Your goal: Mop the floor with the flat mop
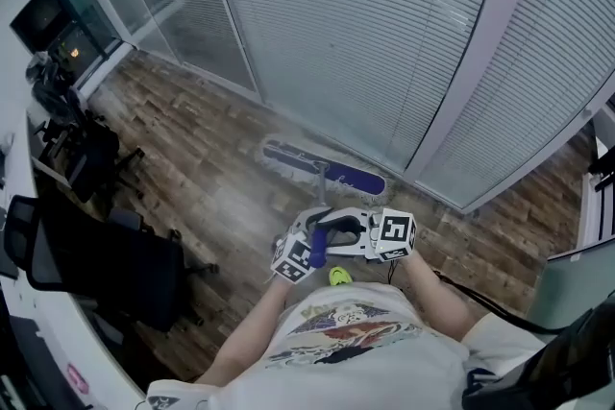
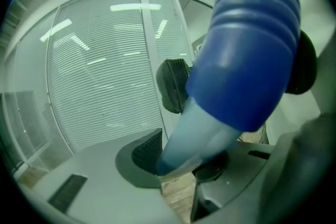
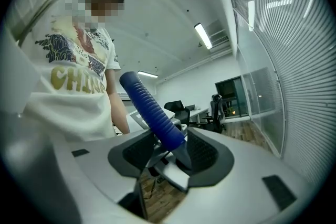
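Two tools shared one handle, both close in front of the person's torso in the head view; left tool had its jaws set narrow on the pale shaft just below the blue ribbed grip, pads touching it on either side in the left gripper view; right tool stood wider, jaws closed on the lower end of that grip and its dark collar.

Flat mop lay ahead of both tools; shaft ran from the tools away from the person, down to the mop head on the floor; neither tool clearly nearer it.

Mop head's long axis lay across the shaft, roughly parallel to the foot of the glass wall and just beside it; judged no room to push further forward.

Open boards lay towards the person and to the picture's left along the wall; office chairs stood well apart at left, the likely limit of a sideways stroke; next stroke judged a pull back or a sweep along the wall.
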A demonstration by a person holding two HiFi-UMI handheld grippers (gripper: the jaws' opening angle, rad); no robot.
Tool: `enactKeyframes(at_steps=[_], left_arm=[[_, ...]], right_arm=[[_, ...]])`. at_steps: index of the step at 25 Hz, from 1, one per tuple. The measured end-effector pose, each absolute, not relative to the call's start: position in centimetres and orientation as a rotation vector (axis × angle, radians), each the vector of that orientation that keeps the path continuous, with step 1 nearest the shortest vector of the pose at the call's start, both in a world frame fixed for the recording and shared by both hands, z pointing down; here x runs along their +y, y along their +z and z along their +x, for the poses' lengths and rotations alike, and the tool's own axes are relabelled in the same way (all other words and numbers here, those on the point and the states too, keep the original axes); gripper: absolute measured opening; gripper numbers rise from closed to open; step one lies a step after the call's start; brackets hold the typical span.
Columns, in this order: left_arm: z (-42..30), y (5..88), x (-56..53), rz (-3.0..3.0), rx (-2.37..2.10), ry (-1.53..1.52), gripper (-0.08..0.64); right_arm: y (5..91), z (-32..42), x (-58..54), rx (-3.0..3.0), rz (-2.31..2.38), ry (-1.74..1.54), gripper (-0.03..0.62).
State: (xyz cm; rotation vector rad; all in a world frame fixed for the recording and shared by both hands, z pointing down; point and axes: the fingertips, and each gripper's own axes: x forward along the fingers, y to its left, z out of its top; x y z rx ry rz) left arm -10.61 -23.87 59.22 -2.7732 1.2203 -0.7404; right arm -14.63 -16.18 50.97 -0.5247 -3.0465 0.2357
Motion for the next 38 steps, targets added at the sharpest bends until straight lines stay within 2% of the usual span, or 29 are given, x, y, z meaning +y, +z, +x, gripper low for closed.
enactKeyframes(at_steps=[9, 23, 38], left_arm=[[-11.3, 59.4, -12.1, -2.806, 1.224, -0.698, 0.087], [-8.0, 59.1, 7.1, -2.832, 1.256, -0.646, 0.097], [5.7, 60.6, 28.1, -2.823, 1.331, -0.707, 0.112]], right_arm=[[51.5, -15.5, -4.4, -3.008, -0.493, 0.210, 0.187], [51.9, -12.3, 14.9, -2.993, -0.484, 0.207, 0.187], [53.2, 2.0, 35.9, -3.001, -0.584, 0.224, 0.189]])
